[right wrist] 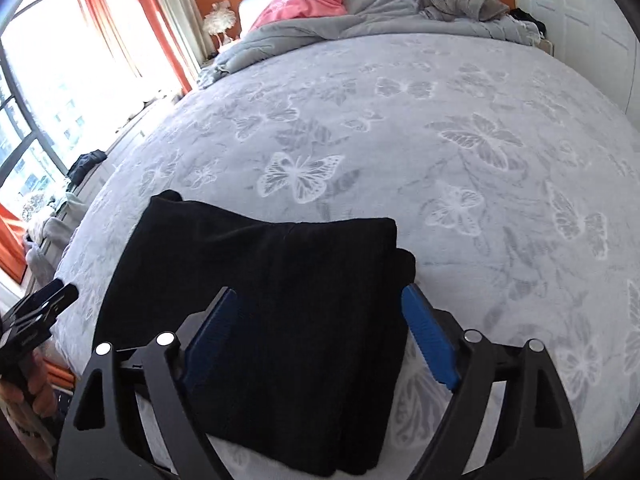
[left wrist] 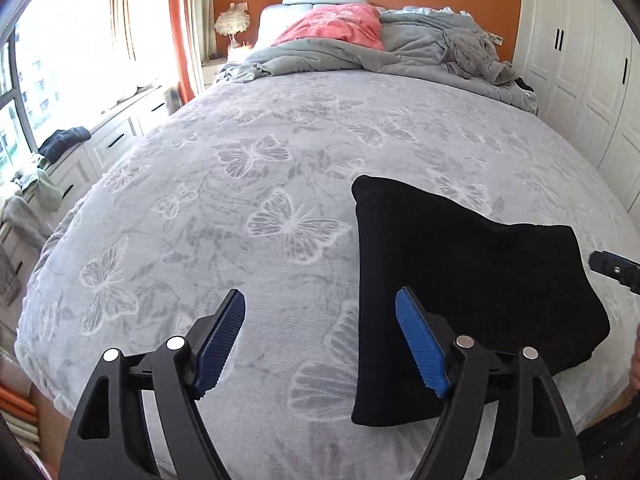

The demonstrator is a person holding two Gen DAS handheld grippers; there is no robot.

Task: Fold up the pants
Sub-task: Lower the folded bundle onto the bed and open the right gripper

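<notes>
- Two blue-padded fingers of the left gripper [left wrist: 320, 336] stood wide apart with nothing between them; the folded black pants [left wrist: 472, 280] lay just right of it on the butterfly blanket [left wrist: 248, 184].
- The right gripper [right wrist: 318, 334] gaped empty above the pants [right wrist: 280, 280], which lay directly ahead beneath its jaws.

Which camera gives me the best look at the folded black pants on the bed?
The right wrist view: the pants fill the middle, showing the stacked folded layers along their right edge. In the left wrist view they sit off to the right, partly hidden behind the left tool's finger.
</notes>
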